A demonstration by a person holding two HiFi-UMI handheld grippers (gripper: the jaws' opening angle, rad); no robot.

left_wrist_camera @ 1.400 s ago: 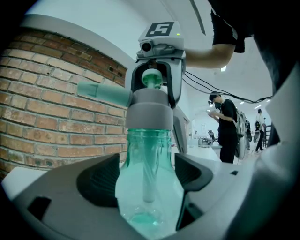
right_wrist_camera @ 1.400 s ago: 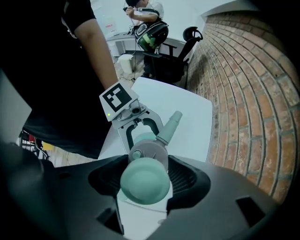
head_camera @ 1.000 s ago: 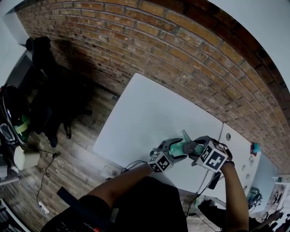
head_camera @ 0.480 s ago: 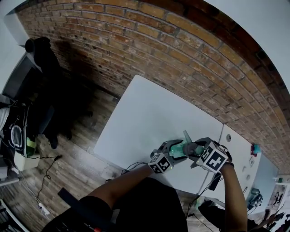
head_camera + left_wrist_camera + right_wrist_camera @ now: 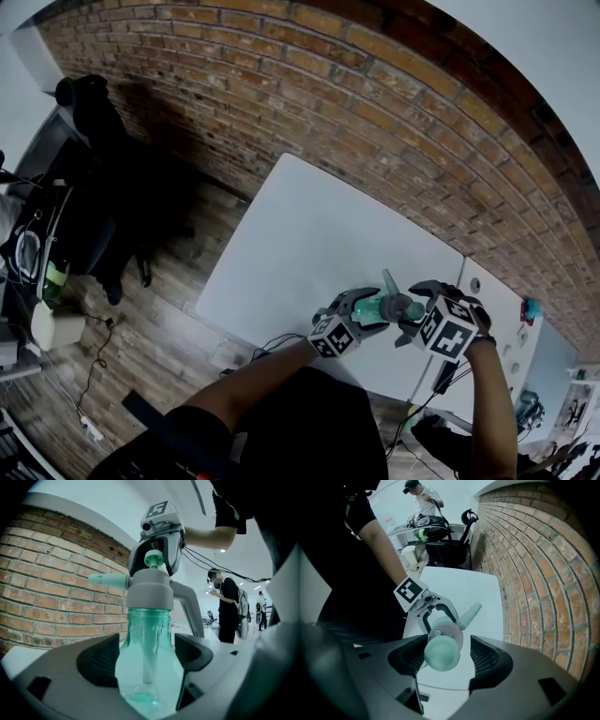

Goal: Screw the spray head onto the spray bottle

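Left claw [image 5: 149, 660] clamps the bottle [image 5: 147, 634] upright to steady it; we judge the right claw [image 5: 443, 656], jaws apart over the spray head [image 5: 451, 631], poised to twist.

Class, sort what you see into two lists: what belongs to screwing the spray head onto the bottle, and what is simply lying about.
Belongs to the job:
spray bottle
spray head
left tool
right tool
white table

Just lying about:
white bin on the floor
black chair by the brick wall
small teal item on the next table
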